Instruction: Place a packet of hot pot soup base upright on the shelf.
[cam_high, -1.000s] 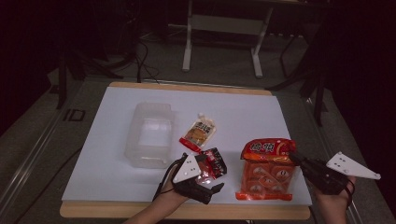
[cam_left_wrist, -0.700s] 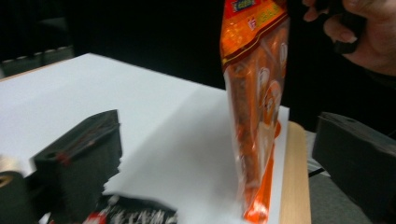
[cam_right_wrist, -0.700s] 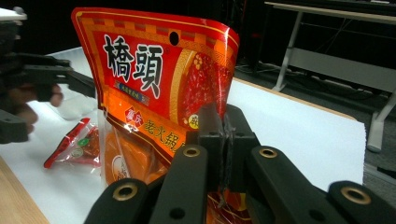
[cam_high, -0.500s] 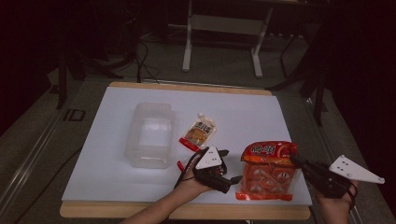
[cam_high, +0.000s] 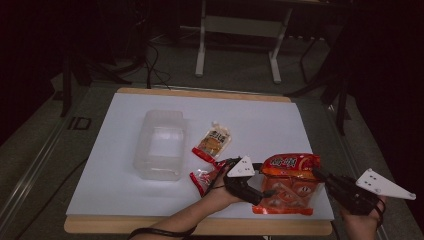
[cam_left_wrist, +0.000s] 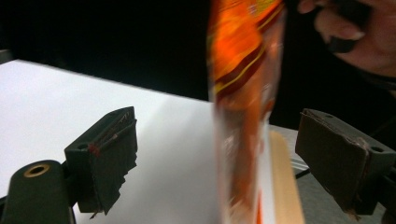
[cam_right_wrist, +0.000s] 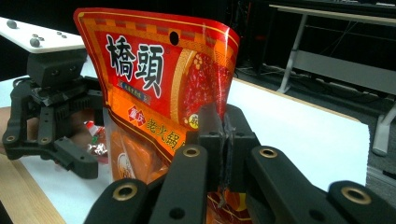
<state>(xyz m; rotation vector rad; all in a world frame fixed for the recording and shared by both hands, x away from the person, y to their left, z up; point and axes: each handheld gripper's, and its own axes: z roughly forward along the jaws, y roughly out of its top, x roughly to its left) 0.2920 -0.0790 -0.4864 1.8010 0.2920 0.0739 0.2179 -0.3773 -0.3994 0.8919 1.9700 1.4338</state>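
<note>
The white tabletop (cam_high: 125, 190) carries everything, and both claws work at its near right corner. Well off to the far left of the left claw (cam_high: 267, 192) sits a clear plastic bin (cam_high: 161, 145), open side up.

The big red-and-orange snack bag (cam_high: 289, 182) is the thing in hand. It stands upright between the two claws, bottom edge near the tabletop's front edge. The right claw (cam_right_wrist: 223, 140) is clamped tight on the bag's right edge, its jaws pressed together over the foil just below the printed characters. In the left gripper view the bag (cam_left_wrist: 245, 107) stands edge-on between the left claw's two jaws, which are well spread; each pad (cam_left_wrist: 109, 158) stands apart from the foil. Those jaws have just been closing in with the bag between them, though the bag is blurred there, so how near the foil is to either pad is hard to judge.

Beyond the left claw, toward the bin, lies a smaller orange sachet (cam_high: 214, 142) with a red end. Smallest is a little red packet (cam_high: 202, 179), lying on the tabletop just beside the person's left hand (cam_high: 220, 192), partly tucked behind that claw's body.
</note>
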